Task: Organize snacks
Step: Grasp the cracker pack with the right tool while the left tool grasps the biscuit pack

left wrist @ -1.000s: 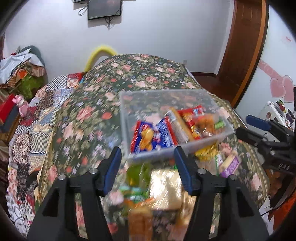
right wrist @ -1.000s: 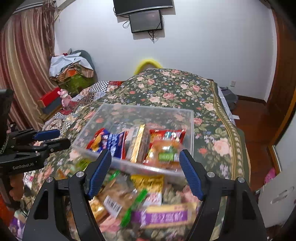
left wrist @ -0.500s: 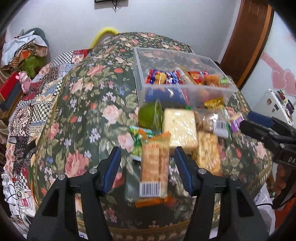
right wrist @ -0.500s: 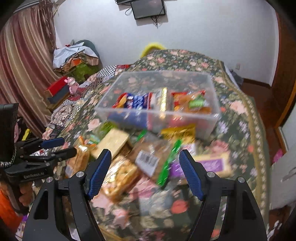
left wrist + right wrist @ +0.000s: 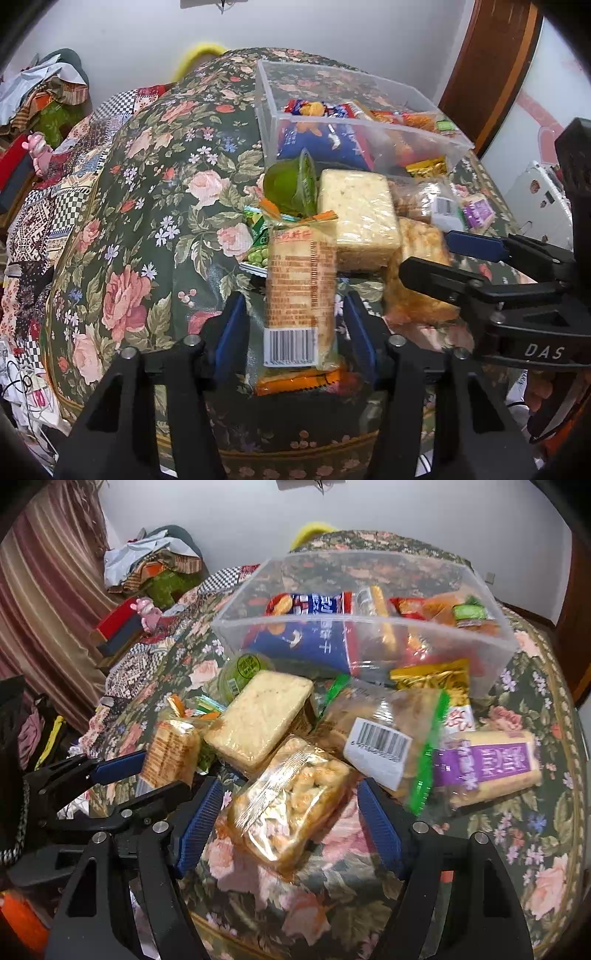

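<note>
While the left tool [image 5: 295,325] sits spread around an orange-ended cracker pack [image 5: 299,299], its pads not touching the wrapper, the right tool [image 5: 291,827] is likewise spread around a crinkly clear puffed-snack pack [image 5: 291,812]. Both packs lie on the floral cloth of the bed [image 5: 535,830], in a loose heap with a pale square cake [image 5: 258,716], a green jelly cup [image 5: 288,184] and a purple bar [image 5: 487,764]. Behind the heap stands a clear plastic bin [image 5: 369,624] holding 1 blue bag among glossy packets.

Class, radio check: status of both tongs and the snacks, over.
Left tongs open, straddling orange-trimmed cracker pack. Right tongs open around clear-wrapped crispy snack. Bin beyond the pile, partly filled.
</note>
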`<action>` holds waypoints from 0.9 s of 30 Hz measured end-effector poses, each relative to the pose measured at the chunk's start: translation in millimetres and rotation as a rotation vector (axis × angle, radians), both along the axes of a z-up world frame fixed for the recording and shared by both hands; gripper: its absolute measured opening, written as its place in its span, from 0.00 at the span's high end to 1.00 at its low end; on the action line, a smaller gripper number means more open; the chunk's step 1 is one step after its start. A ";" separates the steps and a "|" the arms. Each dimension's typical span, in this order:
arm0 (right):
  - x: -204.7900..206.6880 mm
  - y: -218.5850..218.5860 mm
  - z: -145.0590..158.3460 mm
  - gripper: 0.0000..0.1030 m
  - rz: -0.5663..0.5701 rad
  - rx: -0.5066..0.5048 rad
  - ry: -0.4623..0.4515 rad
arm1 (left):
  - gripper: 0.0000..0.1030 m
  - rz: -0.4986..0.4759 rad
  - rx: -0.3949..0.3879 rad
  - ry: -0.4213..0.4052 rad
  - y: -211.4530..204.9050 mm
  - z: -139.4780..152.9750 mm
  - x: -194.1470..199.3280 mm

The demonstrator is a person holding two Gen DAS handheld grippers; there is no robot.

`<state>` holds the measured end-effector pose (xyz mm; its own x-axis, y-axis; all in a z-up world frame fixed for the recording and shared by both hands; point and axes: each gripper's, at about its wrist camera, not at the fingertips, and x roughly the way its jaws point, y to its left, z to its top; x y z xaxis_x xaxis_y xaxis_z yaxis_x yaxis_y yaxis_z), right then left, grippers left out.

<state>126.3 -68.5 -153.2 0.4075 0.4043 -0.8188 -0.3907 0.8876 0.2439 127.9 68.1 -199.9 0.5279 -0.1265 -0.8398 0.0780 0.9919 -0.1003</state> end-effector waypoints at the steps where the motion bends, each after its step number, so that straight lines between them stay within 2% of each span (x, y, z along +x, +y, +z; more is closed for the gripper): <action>1: 0.7 1.3 -1.9 0.30 -0.003 -0.001 0.006 | 0.52 0.003 -0.003 0.006 0.8 -2.3 1.4; 2: 3.2 1.6 -5.1 0.30 -0.005 0.001 0.016 | 0.54 0.008 -0.007 0.012 1.7 -4.9 2.8; 4: 2.4 4.1 -8.9 0.30 -0.006 -0.004 0.028 | 0.67 0.015 -0.009 0.015 2.8 -8.5 4.5; 8: 2.5 3.6 -15.4 0.30 -0.002 -0.002 0.048 | 0.68 0.028 -0.008 -0.006 4.6 -9.4 3.9; 13: -1.8 -6.2 -11.3 0.50 0.007 0.008 0.038 | 0.68 0.021 0.010 -0.027 3.2 -5.4 -0.3; 16: -5.8 -11.5 -10.2 0.56 0.012 0.012 0.035 | 0.68 0.026 0.003 -0.047 3.4 1.3 -3.7; 23: -15.0 -20.1 -4.5 0.59 0.016 0.022 0.015 | 0.68 0.029 -0.010 -0.094 1.6 23.4 -7.1; 27: -21.6 -22.9 8.7 0.60 0.014 0.033 -0.021 | 0.68 0.023 -0.018 -0.129 -1.0 38.9 -8.0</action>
<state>104.7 -91.4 -144.5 0.4181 0.4370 -0.7964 -0.4085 0.8735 0.2649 119.9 67.1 -161.1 0.6346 -0.1273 -0.7623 0.0685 0.9917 -0.1086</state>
